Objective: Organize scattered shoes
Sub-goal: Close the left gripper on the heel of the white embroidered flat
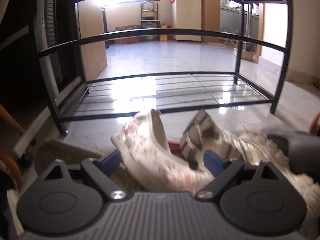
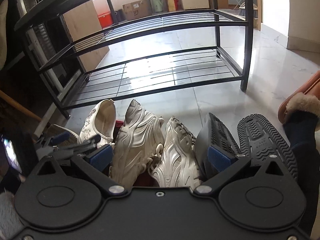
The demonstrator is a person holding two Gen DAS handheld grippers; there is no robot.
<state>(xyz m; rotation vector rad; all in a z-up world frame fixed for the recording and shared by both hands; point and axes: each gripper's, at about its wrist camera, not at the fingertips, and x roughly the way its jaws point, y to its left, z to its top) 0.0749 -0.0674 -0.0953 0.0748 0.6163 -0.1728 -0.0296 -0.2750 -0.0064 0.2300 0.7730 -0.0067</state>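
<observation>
A row of shoes lies on the tiled floor (image 2: pixel 220 100) just in front of the black shoe rack (image 2: pixel 160 22), whose shelves hold nothing. The left gripper (image 1: pixel 162 160) has its jaws spread around a white patterned slip-on (image 1: pixel 152 150), not clenched on it. The right gripper (image 2: pixel 162 156) hangs with jaws released over the cream sneakers (image 2: pixel 138 140), beside two upturned black shoes (image 2: pixel 266 140). A furry brown slipper (image 2: pixel 300 104) sits near the right edge.

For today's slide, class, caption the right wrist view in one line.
Open right tool above two cream sneakers, black shoes alongside, bare shoe rack ahead.
</observation>
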